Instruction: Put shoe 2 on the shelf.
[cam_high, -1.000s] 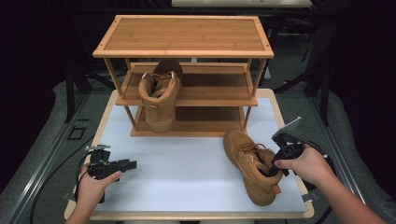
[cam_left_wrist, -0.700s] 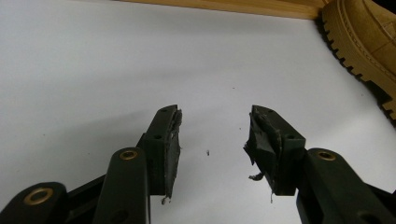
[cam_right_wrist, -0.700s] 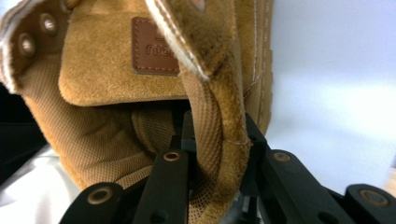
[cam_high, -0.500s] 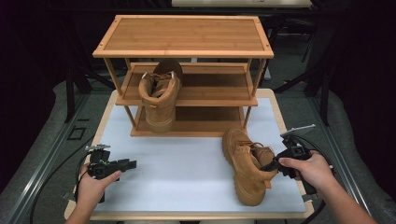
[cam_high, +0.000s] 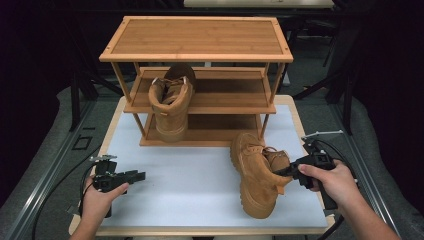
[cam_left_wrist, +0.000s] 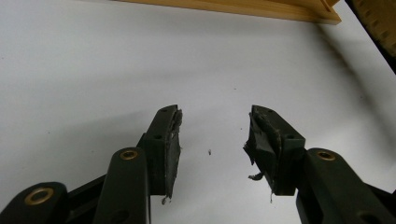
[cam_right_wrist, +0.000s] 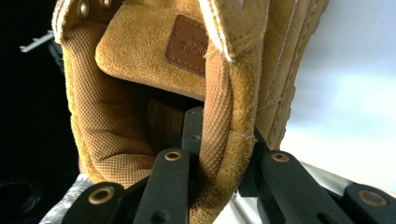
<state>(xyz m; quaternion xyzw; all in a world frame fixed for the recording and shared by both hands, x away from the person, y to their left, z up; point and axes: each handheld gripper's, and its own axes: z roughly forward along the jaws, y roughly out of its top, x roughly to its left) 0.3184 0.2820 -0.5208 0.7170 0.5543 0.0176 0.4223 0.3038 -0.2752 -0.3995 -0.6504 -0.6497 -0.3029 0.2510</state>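
I see a tan boot (cam_high: 257, 172) lying tipped over on the white table top (cam_high: 190, 180), near my right side. Its long way runs from the back of the table toward me: the toe points at the wooden shoe rack (cam_high: 200, 65) and the heel end is close to the front edge. The thick ridged sole faces left, and the open top faces right, toward my right gripper (cam_high: 286, 170). The boot is soft and fuzzy like suede, with pale stitching and metal lace holes. In the right gripper view I can see the bumpy mesh lining (cam_right_wrist: 107, 121) inside and a small brown leather tag (cam_right_wrist: 189, 44) on the tongue. My right gripper (cam_right_wrist: 219, 154) is pinching the padded collar of the boot, one jaw inside and one jaw outside. My left gripper (cam_high: 134, 175) rests low over the table at my left, well apart from the boot, and its jaws are spread wide with nothing between them (cam_left_wrist: 212, 140). A second boot (cam_high: 171, 102) stands on the rack's low shelf, heel toward me.
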